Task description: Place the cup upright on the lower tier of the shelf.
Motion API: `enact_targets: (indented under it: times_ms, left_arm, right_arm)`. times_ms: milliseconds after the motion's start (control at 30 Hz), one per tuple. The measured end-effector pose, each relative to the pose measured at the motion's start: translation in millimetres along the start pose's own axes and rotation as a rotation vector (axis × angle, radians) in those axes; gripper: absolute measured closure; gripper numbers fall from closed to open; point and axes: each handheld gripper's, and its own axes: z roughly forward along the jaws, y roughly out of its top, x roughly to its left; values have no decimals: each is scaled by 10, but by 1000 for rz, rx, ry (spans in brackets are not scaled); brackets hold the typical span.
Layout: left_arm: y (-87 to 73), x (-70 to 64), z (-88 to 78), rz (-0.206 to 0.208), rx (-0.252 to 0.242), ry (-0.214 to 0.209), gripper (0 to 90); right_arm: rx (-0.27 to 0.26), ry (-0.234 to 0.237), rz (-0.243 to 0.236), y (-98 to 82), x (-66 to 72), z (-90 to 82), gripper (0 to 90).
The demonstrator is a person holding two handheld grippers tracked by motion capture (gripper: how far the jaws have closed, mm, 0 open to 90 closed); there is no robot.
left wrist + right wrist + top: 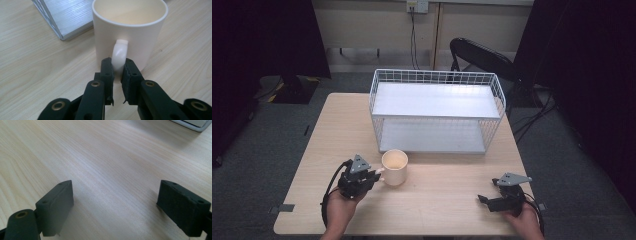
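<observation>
Mug (394,167), cream, stands upright on the table (447,200), nearer the front edge than the back and left of the table's middle; we see its mouth open upward and nothing inside that we can make out. Its handle (120,53) points toward the front-left corner, and in the left gripper view the two black pads sit one on each side of that handle, pressing it, so we note the left gripper (116,65) as clamped on the mug's handle. In the high view the left gripper (373,176) lies level just left of the mug, held by a hand (339,210) coming in over the front edge. Behind the mug, toward the back edge, stands a white wire rack (437,112) with two flat shelves; its lower shelf's front lip is near the mug but apart from it, and one corner of it (66,21) shows in the left gripper view. The right gripper (484,200) rests near the front-right corner, well apart from the mug, pointing left along the front edge. In the right gripper view its jaws stand wide, with bare wood (107,170) between them and nothing held.
</observation>
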Motion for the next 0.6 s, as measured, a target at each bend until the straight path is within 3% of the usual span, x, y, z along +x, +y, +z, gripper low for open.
enact_targets:
  times_ms: [600]
  left_arm:
    - [-31,-5,123,12,39,-3,790]
  right_arm:
    - [0,0,0,0,0,0,129]
